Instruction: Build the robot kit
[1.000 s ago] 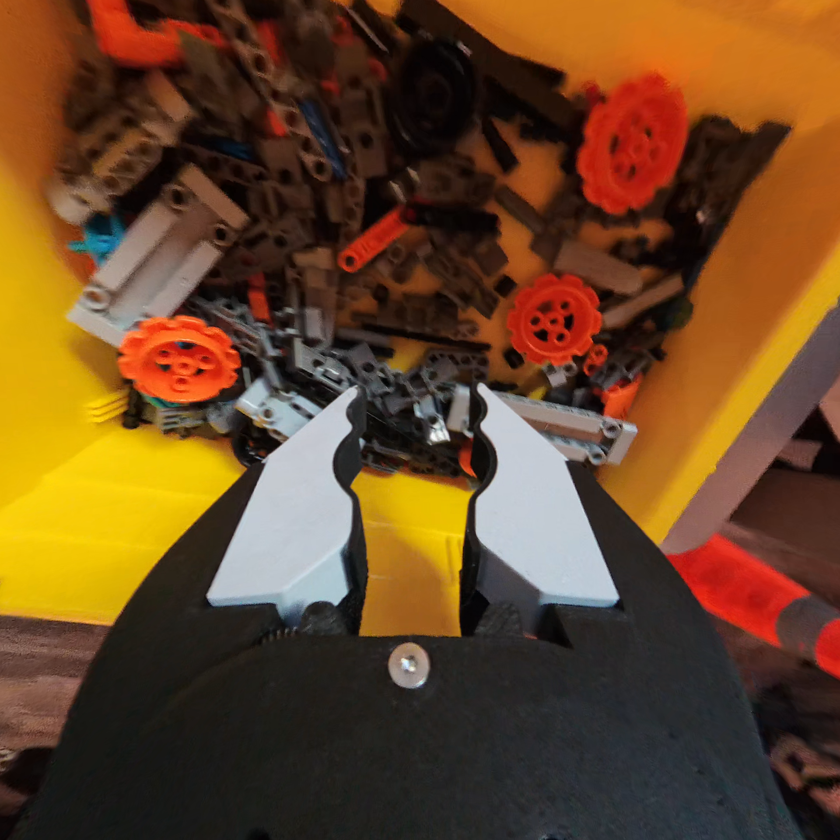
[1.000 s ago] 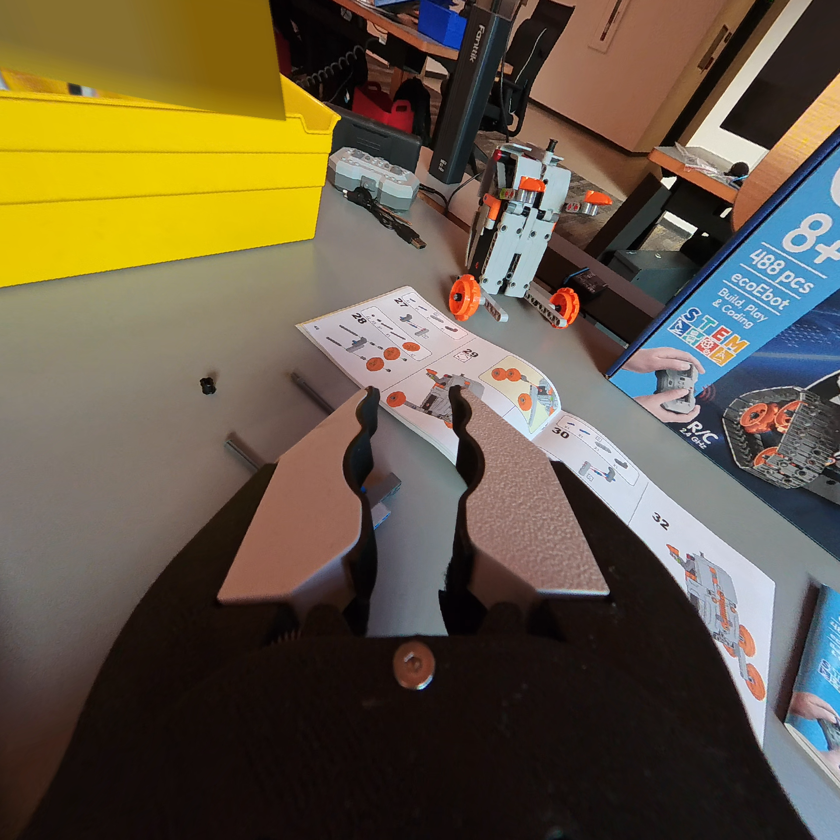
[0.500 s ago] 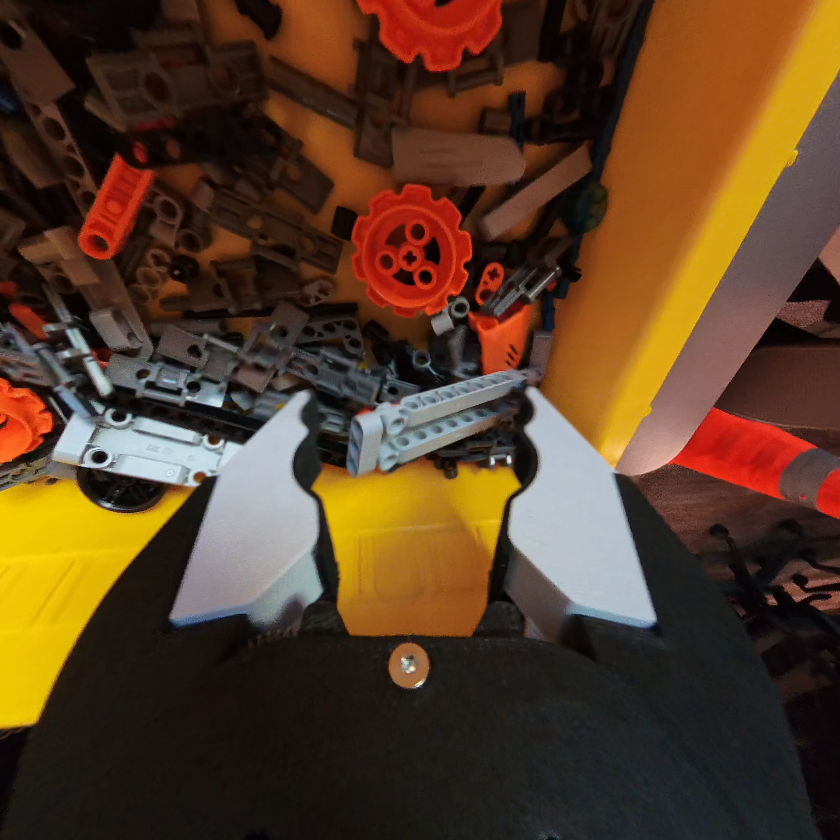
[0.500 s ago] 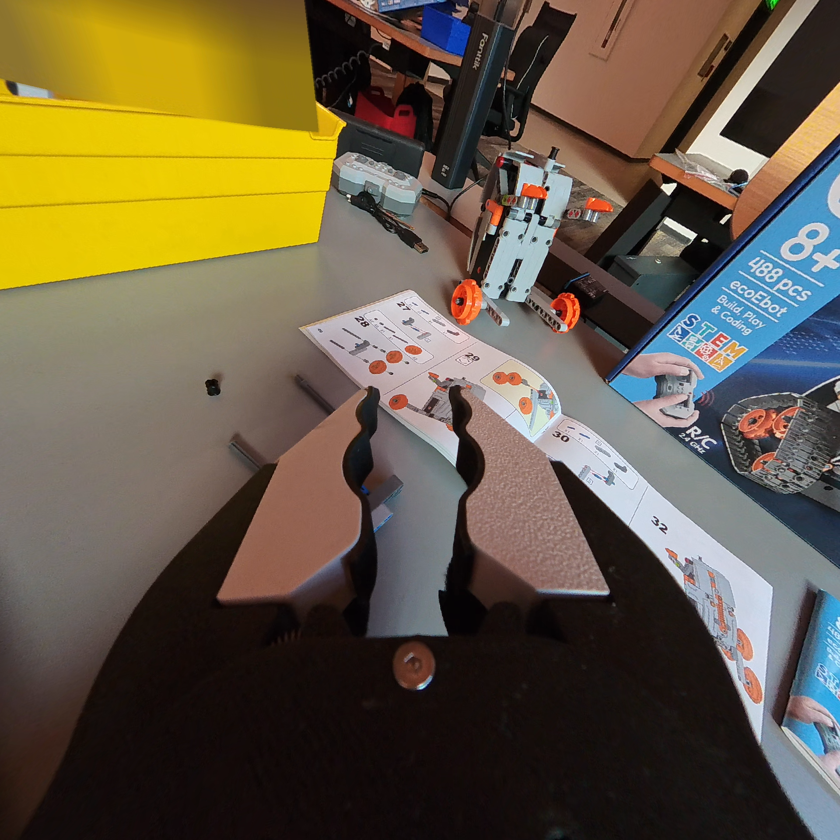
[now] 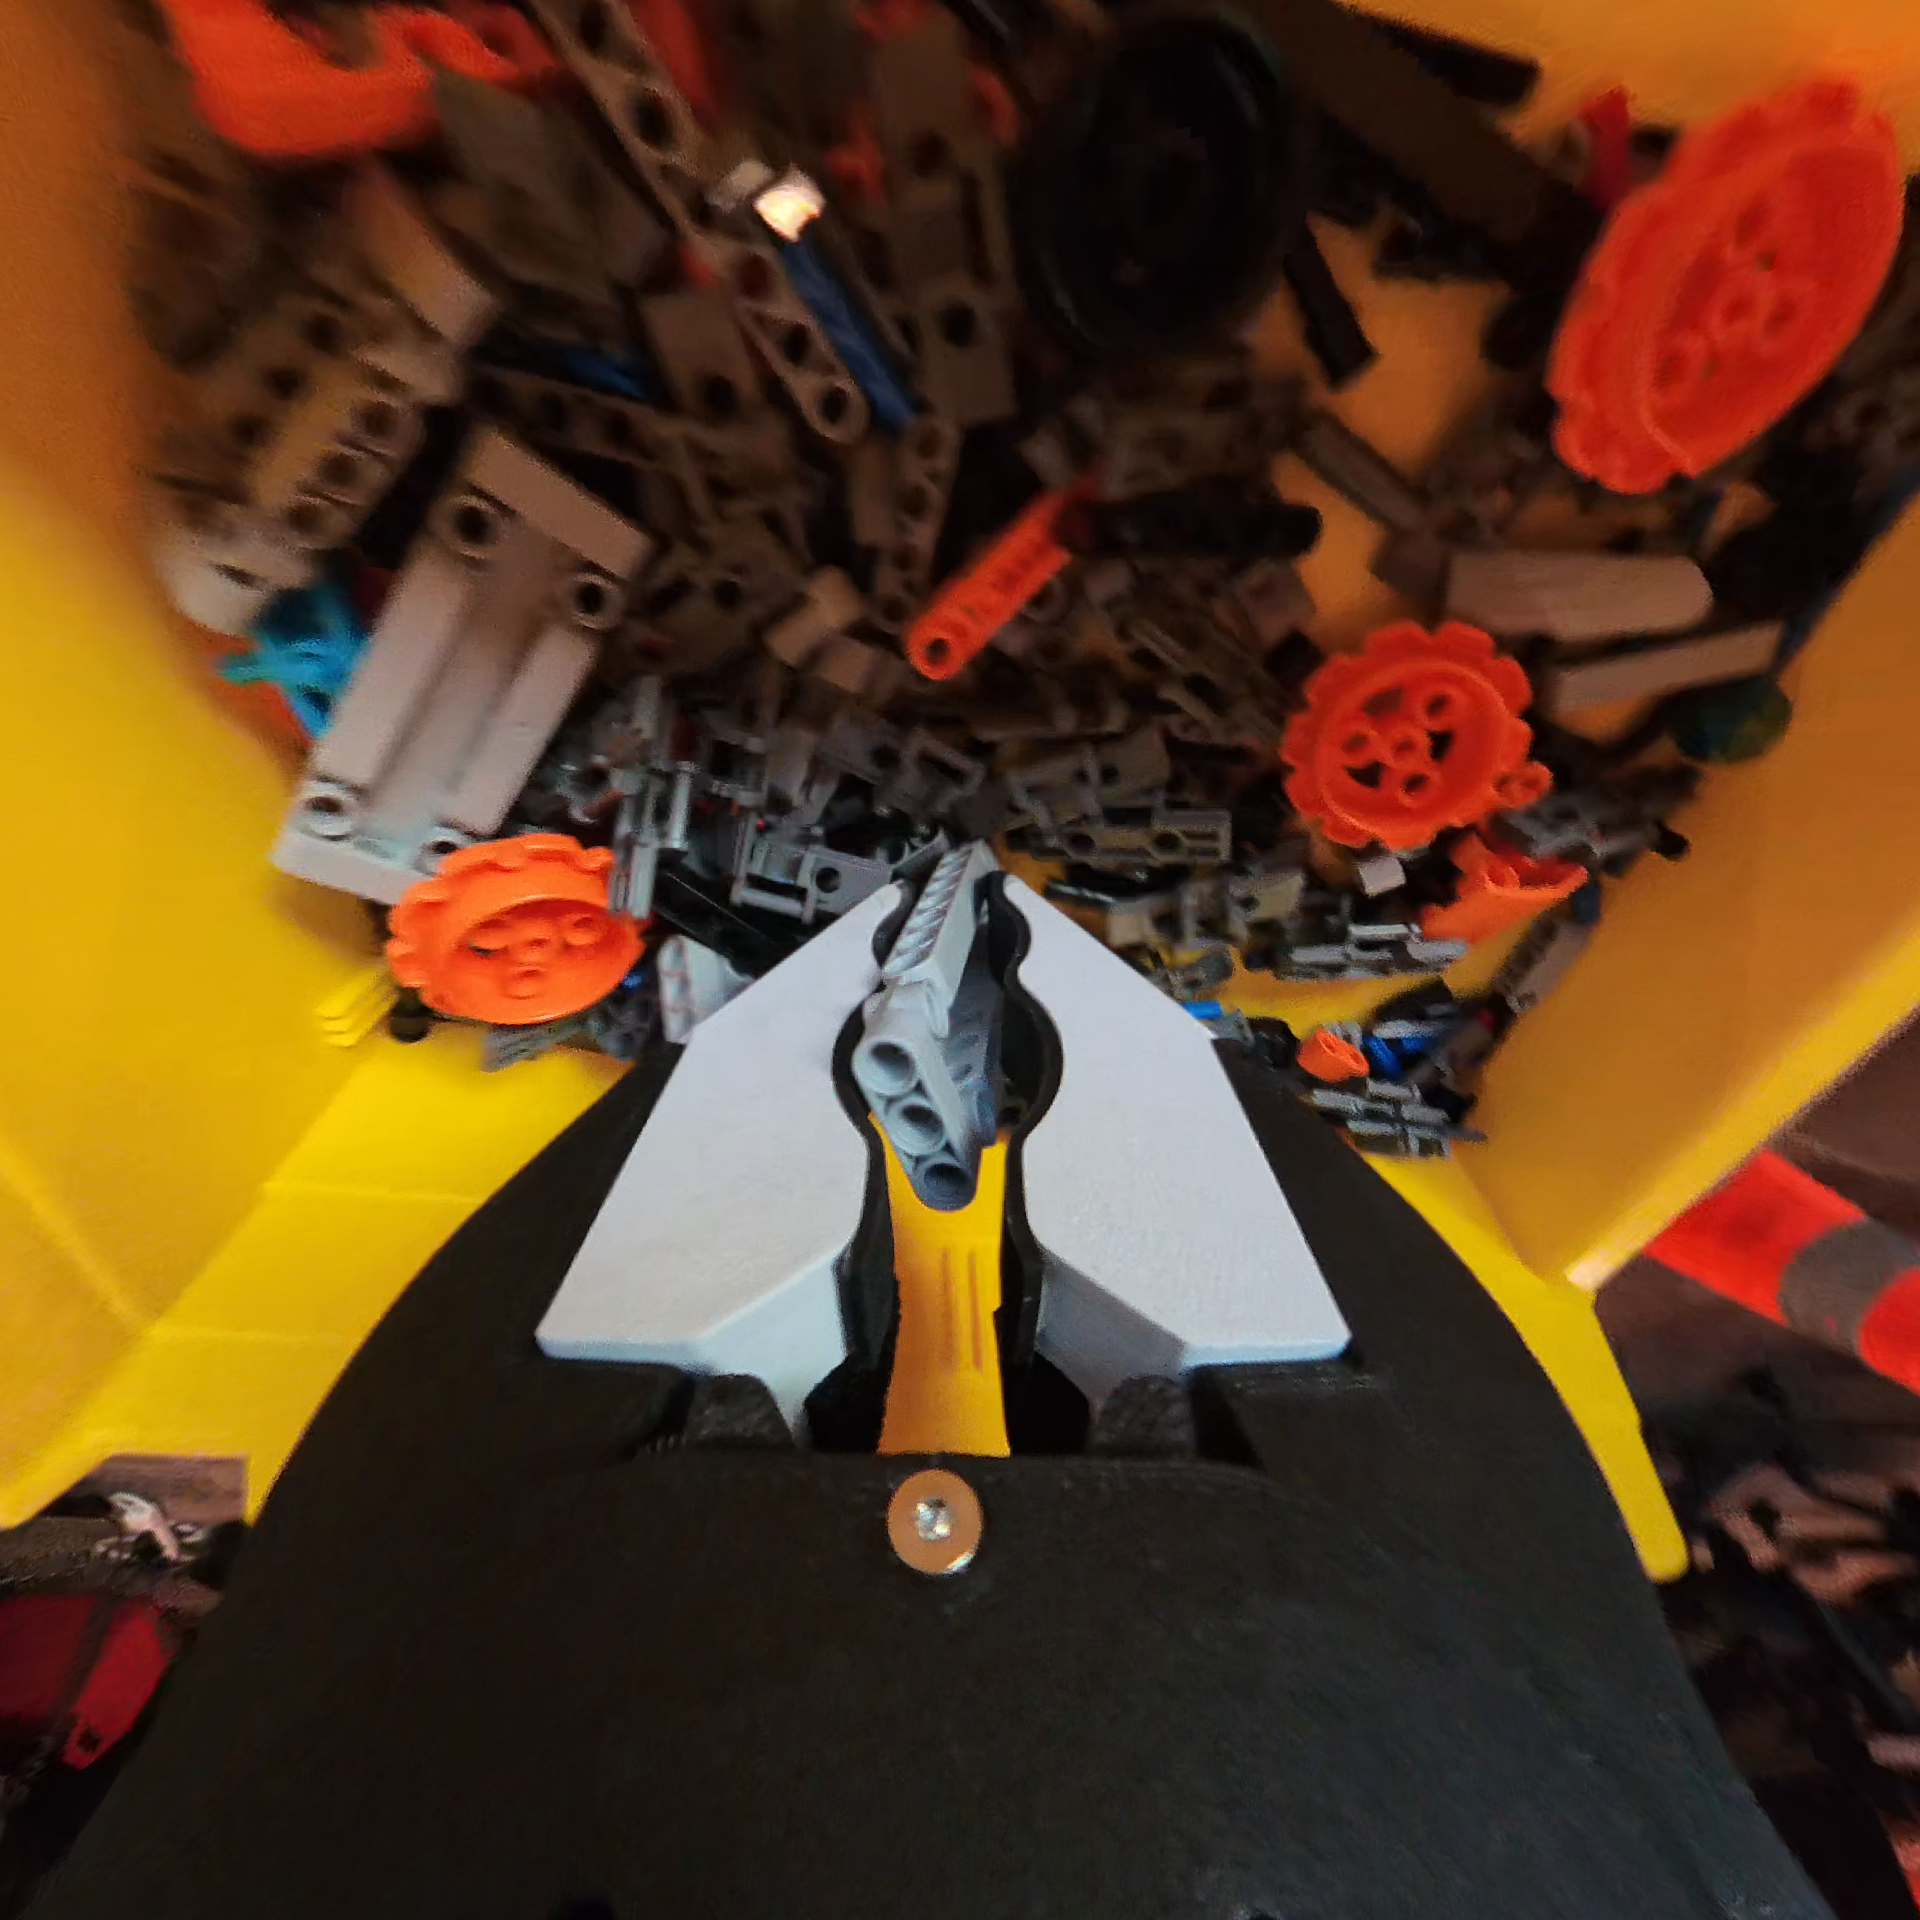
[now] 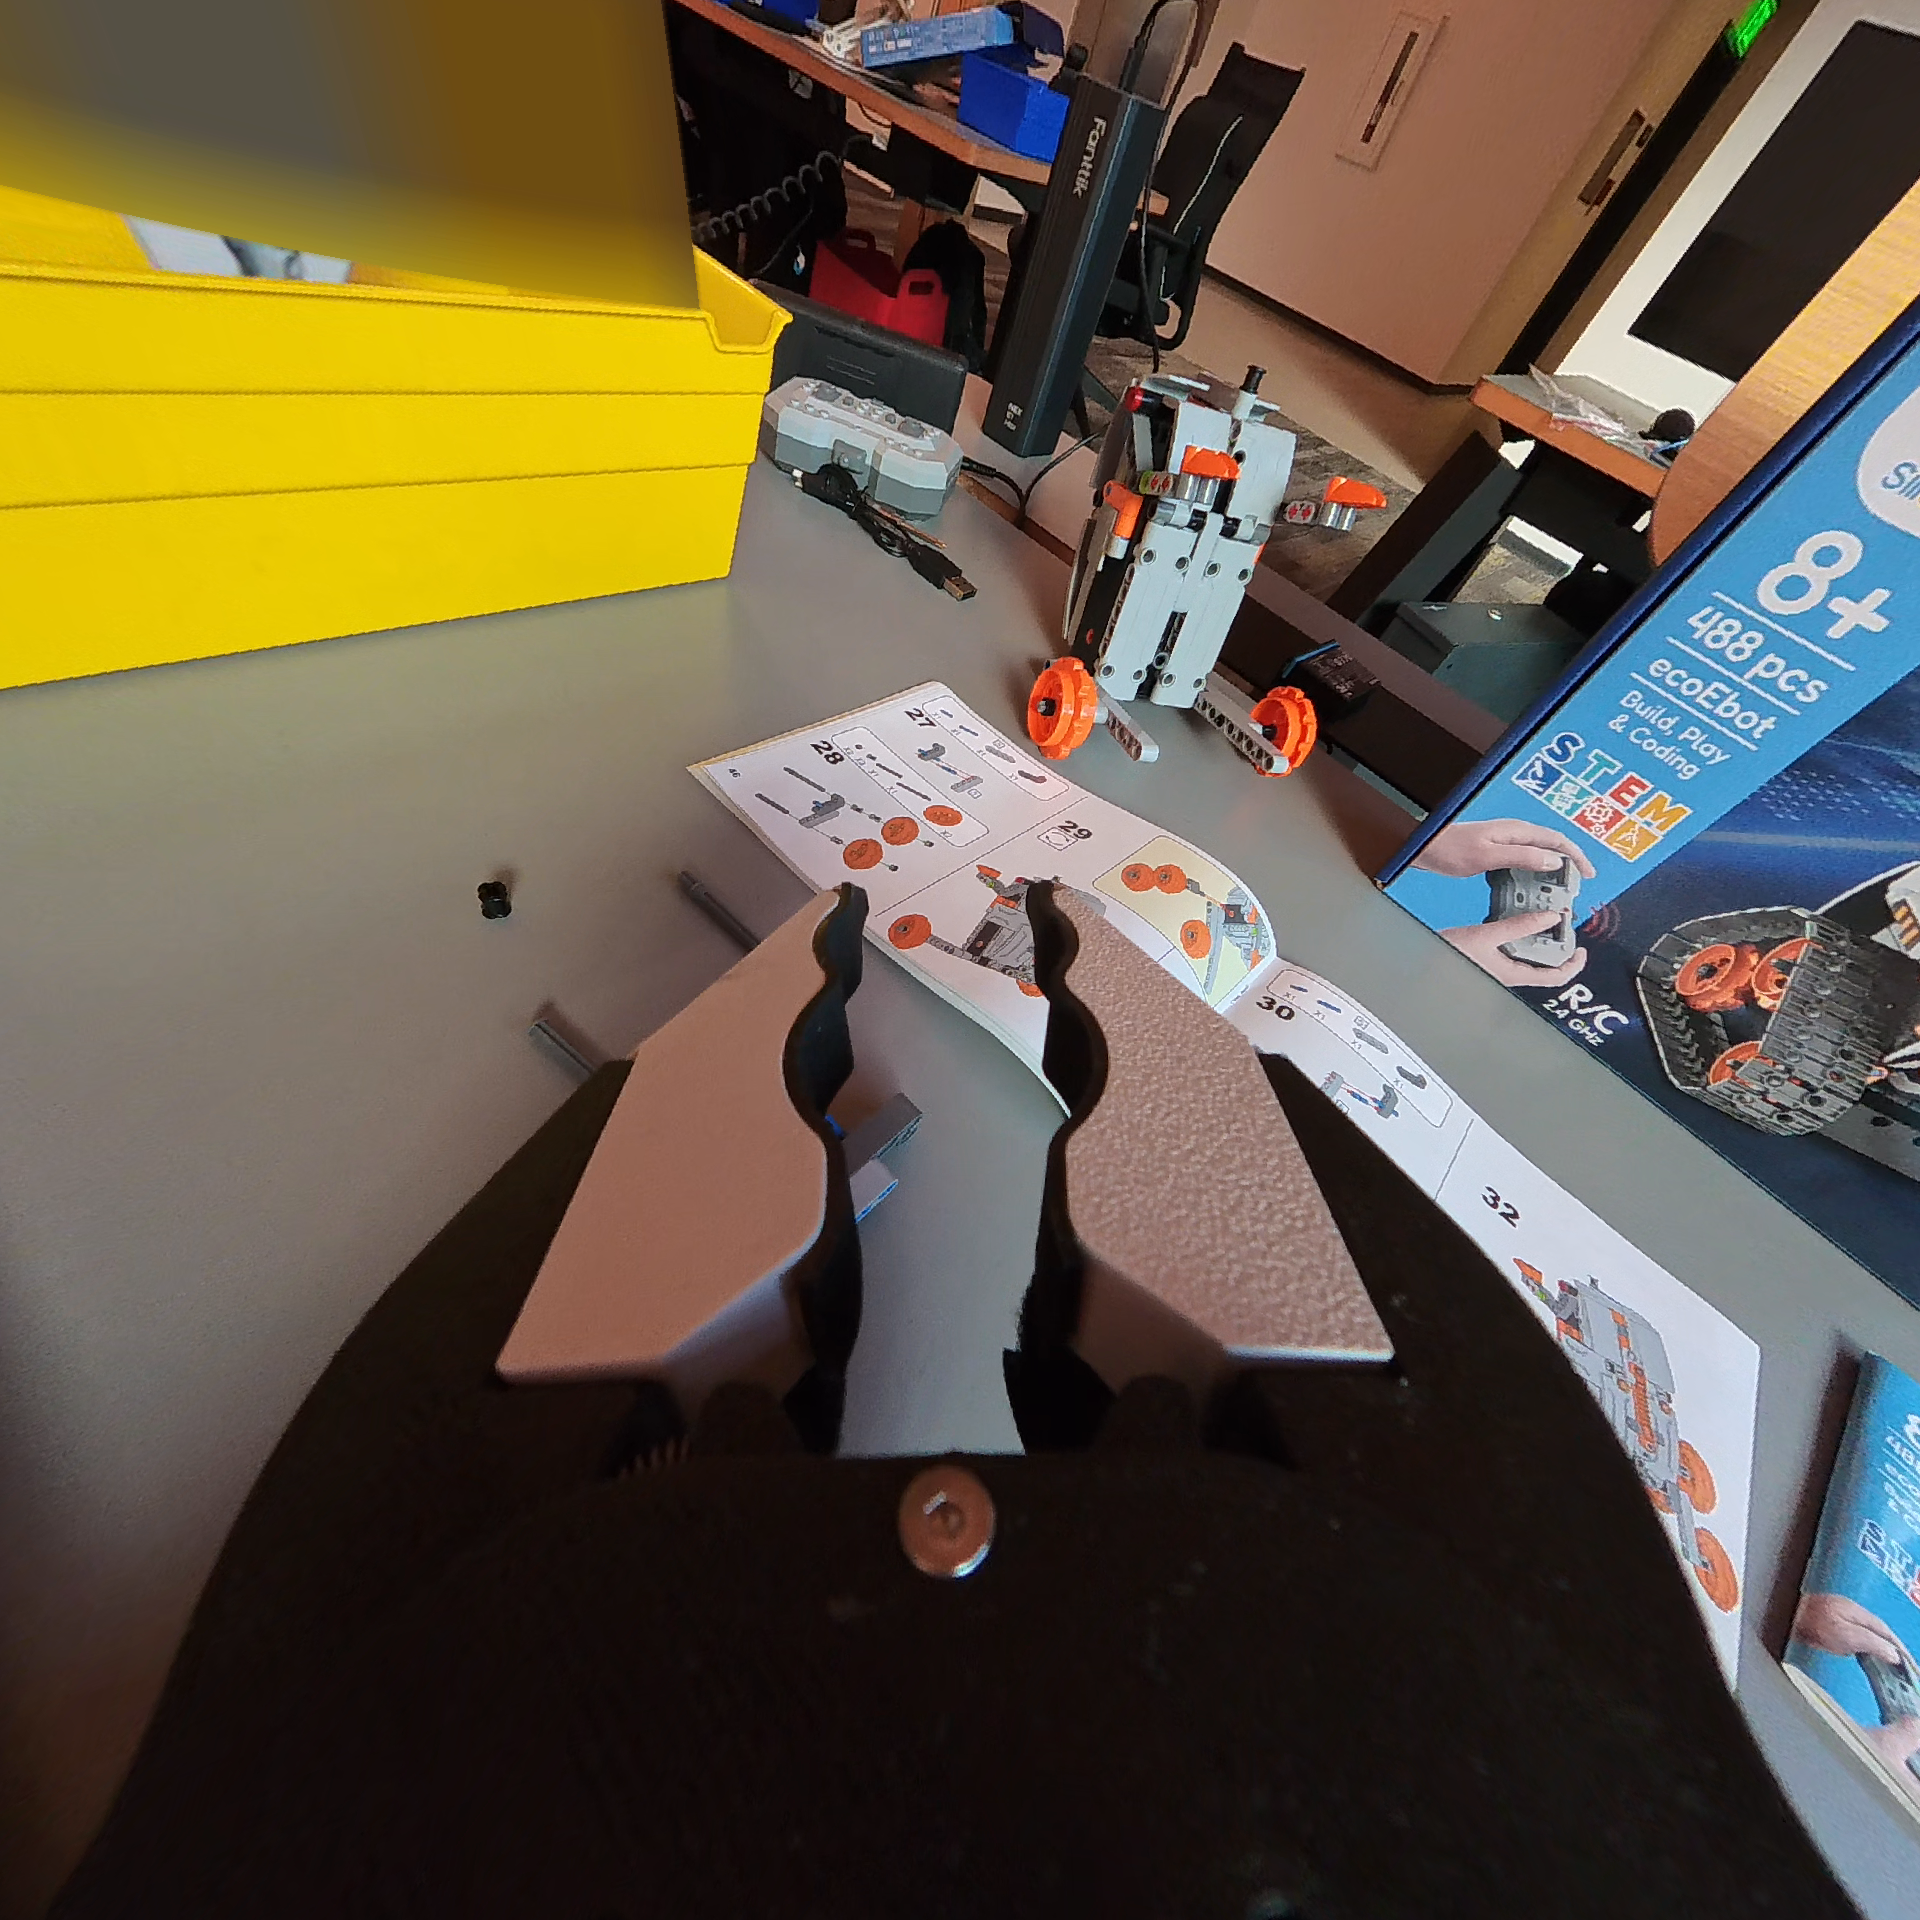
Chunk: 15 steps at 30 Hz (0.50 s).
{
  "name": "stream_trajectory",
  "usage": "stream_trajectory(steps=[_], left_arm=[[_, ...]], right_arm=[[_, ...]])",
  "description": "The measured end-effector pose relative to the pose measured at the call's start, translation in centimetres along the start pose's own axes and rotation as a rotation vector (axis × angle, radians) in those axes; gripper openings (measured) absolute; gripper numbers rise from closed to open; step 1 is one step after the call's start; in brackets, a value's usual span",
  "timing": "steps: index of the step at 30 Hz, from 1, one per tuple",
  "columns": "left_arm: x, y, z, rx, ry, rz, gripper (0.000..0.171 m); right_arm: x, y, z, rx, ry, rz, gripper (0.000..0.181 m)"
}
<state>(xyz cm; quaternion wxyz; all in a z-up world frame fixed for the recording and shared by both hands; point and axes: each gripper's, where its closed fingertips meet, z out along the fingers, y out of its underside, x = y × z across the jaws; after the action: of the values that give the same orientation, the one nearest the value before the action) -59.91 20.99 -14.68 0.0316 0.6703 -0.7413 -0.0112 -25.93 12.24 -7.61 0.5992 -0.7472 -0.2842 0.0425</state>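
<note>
My left gripper (image 5: 951, 904) holds a light grey perforated beam (image 5: 935, 1023) clamped lengthwise between its two fingers (image 5: 748, 1132), the beam's near end showing three round holes and its far end poking out past the tips. It hangs over a yellow bin (image 5: 125, 883) heaped with dark grey, black and orange building parts. An orange toothed wheel (image 5: 516, 943) lies just left of my fingers, a second orange wheel (image 5: 1405, 736) sits to the right, and a larger one (image 5: 1730, 301) lies blurred at the far right corner. A pale grey panel piece (image 5: 457, 675) rests on the pile at left, an orange short beam (image 5: 987, 597) near the middle.

My right gripper (image 6: 945, 904) hovers low over the grey desk (image 6: 312, 831), fingers (image 6: 1174, 1122) parted and holding nothing. A small grey and blue part (image 6: 883, 1138) lies on the desk under the left finger, partly hidden. Two grey axle rods (image 6: 717, 909) lie to the left, one mostly covered, with a tiny black connector (image 6: 495, 899) farther left. An open instruction booklet (image 6: 987, 831) spreads ahead of the tips. Beyond it stands a grey, white and orange model robot (image 6: 1184, 571) on orange wheels. A grey battery box (image 6: 862, 447) with a black cable sits beside stacked yellow trays (image 6: 364, 499), and a blue kit box (image 6: 1714, 779) stands at right
</note>
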Motion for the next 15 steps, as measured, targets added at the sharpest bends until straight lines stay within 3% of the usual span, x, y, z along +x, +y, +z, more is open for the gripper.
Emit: stream_trajectory(steps=[3,7,11,13,15], left_arm=[[-1.1,-0.5,-0.6,0.068,-0.049,-0.053,0.040],[0.7,1.2,-1.5,0.065,0.007,-0.040,0.074],[3.1,3.2,-1.2,-0.034,0.042,0.086,0.072],[3.8,3.9,-0.6,-0.106,0.038,0.125,0.084],[2.8,5.0,0.5,-0.224,-0.071,0.200,0.095]], right_arm=[[-0.1,-0.1,0.0,0.003,-0.003,0.001,0.031],[-0.4,-0.1,0.2,0.000,-0.012,-0.010,0.031],[-0.4,-0.1,0.2,-0.005,-0.012,-0.016,0.031],[-0.4,-0.1,0.2,-0.004,-0.009,-0.014,0.031],[-0.2,-0.1,0.1,0.001,-0.005,-0.009,0.031]])
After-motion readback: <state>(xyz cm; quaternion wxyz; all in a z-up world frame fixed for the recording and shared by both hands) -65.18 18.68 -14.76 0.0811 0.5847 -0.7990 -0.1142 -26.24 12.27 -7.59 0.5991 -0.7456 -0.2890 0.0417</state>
